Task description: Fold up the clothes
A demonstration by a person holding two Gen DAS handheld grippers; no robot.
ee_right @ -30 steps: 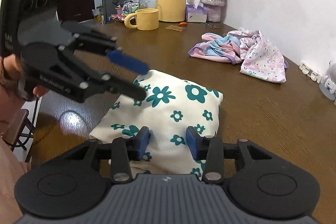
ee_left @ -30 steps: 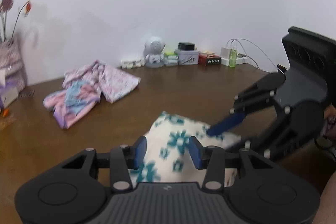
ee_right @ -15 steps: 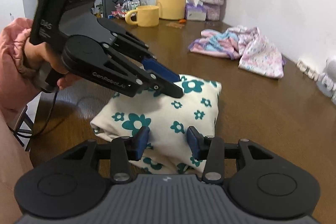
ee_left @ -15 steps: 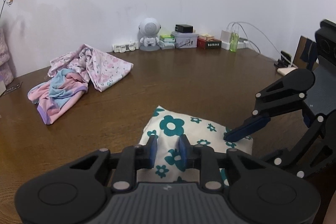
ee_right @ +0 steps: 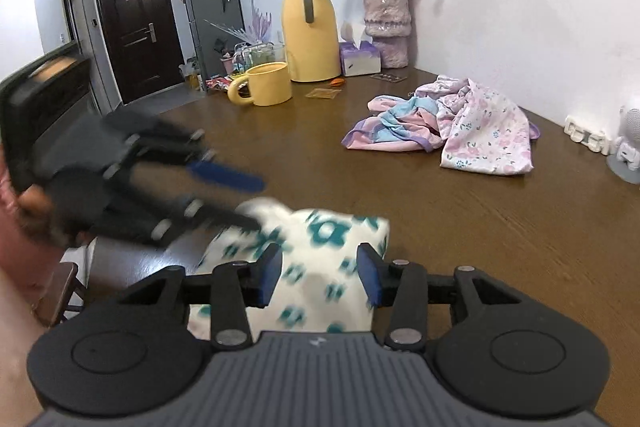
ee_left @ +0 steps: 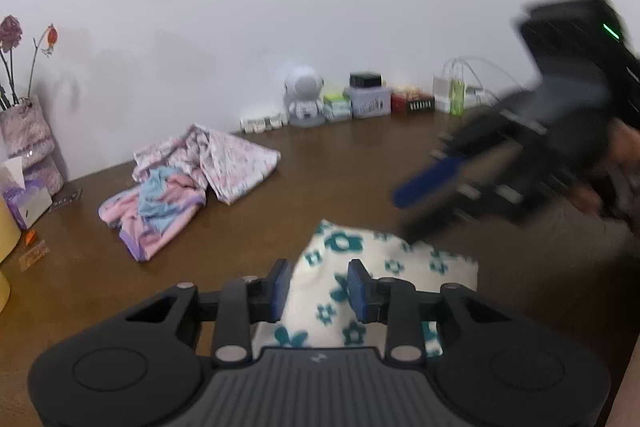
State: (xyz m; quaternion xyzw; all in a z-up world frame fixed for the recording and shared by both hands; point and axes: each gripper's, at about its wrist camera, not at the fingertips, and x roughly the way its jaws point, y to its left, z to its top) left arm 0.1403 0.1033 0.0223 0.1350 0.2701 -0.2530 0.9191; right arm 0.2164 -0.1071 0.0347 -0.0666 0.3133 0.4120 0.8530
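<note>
In the left wrist view, the left claw (ee_left: 318, 285) sits low in the middle of the frame, its blue pads partly apart with the near edge of the folded cloth (ee_left: 384, 267) between them; whether the pads press the fabric cannot be told. The cloth, cream with teal flowers, lies on the brown table (ee_left: 340, 179) just above the claw. The right claw (ee_left: 412, 211) reaches in from the right edge, blurred, its lower finger tip at the cloth's far corner.

In the right wrist view, the right claw (ee_right: 318, 273) is in the lower middle, its jaws closing with the cloth (ee_right: 320, 247) lying between the pads, a gap showing on either side. The left claw (ee_right: 248, 203) comes in blurred from the left edge, its lower finger on the cloth's top left corner.

Farther out, a pile of pink and blue clothes (ee_right: 444, 125) lies at the right of centre, well apart from the cloth. A yellow mug (ee_right: 266, 85), a yellow jug (ee_right: 310, 31) and a vase of flowers (ee_right: 386, 23) stand at the table's far end.
</note>
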